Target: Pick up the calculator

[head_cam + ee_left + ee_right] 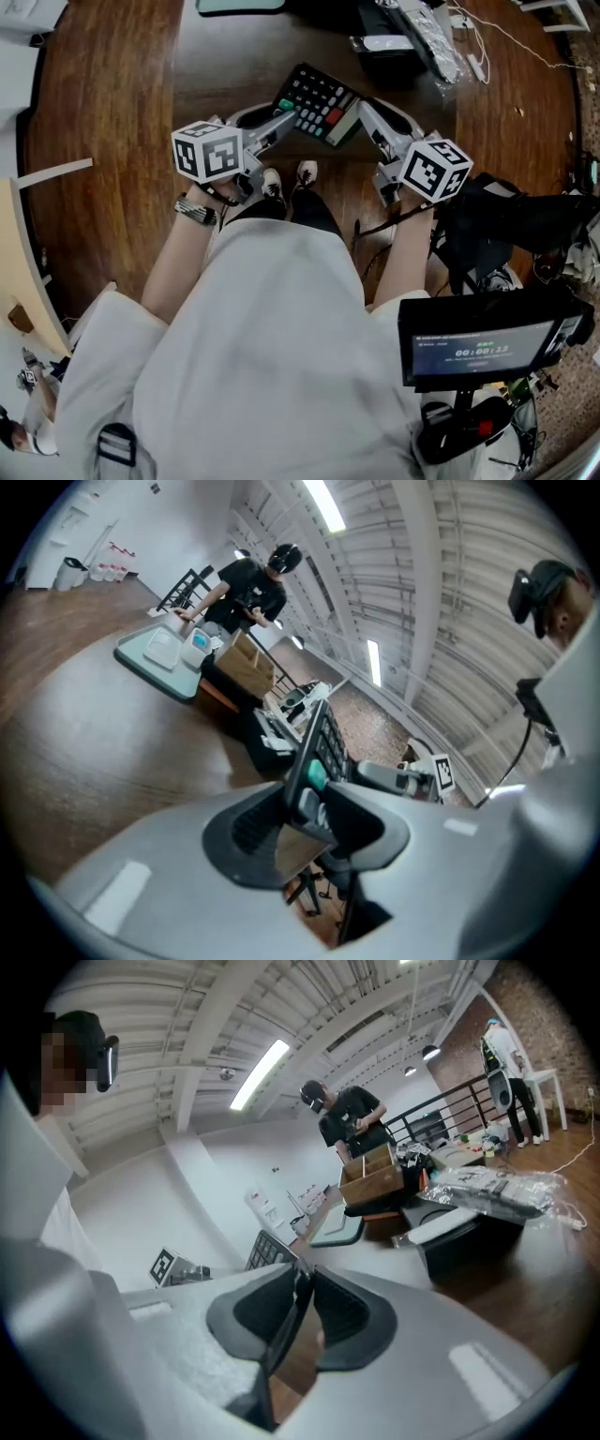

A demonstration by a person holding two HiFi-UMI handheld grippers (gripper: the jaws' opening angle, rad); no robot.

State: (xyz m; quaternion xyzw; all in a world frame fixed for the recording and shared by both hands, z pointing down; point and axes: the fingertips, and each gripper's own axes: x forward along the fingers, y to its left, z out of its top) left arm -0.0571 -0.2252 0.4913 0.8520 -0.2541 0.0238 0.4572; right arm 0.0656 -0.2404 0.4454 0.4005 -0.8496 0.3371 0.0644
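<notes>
Black with pale keys, the calculator hangs tilted in the air above the brown wooden floor, carried between both tools. The left gripper has its jaws narrowed onto the calculator's left end, beside a green key, and its own view shows the pads pressing the body. The right gripper clamps the opposite end, its jaws nearly together on the thin edge. Below the calculator in the head view are the person's white shoes. Beyond it lies a black box. A lit screen sits well apart, toward the lower right.
</notes>
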